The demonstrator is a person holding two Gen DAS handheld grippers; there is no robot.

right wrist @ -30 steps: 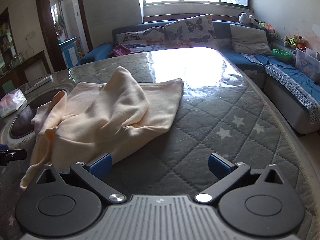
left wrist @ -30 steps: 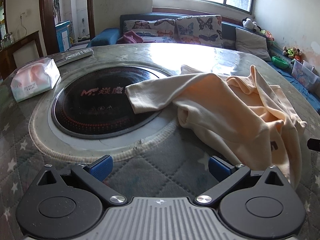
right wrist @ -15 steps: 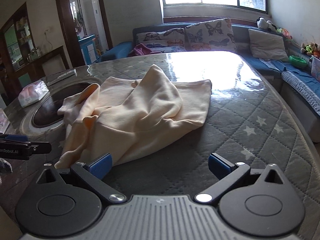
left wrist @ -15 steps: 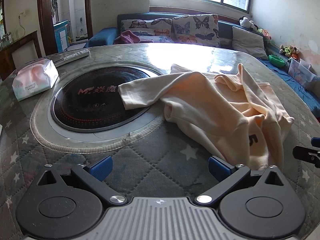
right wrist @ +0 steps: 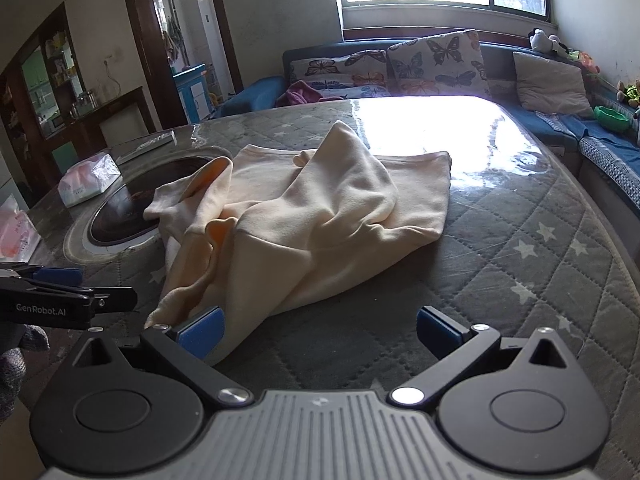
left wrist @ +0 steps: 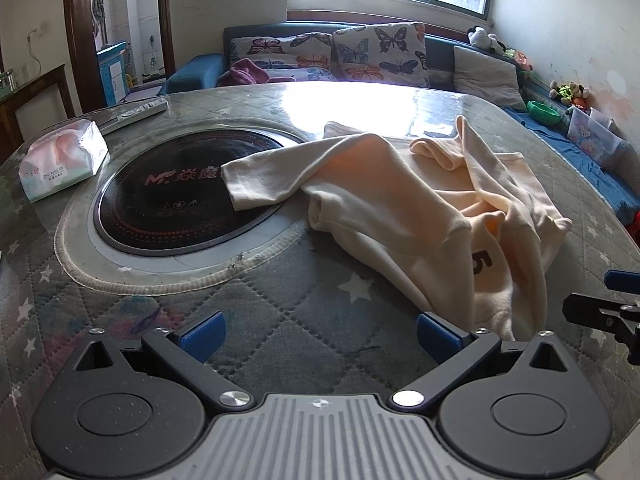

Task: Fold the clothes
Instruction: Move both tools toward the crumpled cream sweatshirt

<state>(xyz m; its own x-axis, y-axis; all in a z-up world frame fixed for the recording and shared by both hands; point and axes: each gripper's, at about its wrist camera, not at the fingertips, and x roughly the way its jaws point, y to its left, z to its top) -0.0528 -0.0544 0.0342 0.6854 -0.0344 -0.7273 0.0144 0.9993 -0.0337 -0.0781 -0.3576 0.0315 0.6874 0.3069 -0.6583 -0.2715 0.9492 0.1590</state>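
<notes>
A cream long-sleeved top [left wrist: 420, 208] lies crumpled on the quilted grey table [left wrist: 280, 320], with a dark "5" print near its front hem. One sleeve reaches left over the black round cooktop [left wrist: 172, 196]. The top also shows in the right wrist view [right wrist: 312, 224]. My left gripper [left wrist: 320, 332] is open and empty, just short of the top's near hem. My right gripper [right wrist: 320, 330] is open and empty; its left fingertip [right wrist: 200, 330] sits against the top's near corner. Each gripper shows at the edge of the other's view.
A tissue pack [left wrist: 64, 160] and a remote [left wrist: 136, 110] lie at the table's left. A sofa with butterfly cushions [left wrist: 360, 52] stands behind the table. A pink plastic bag [right wrist: 14, 236] lies at the table's left edge.
Both grippers have pulled back toward the table's near edge, so the top sits farther away and more of it shows. The top has not moved. Both stay open.
</notes>
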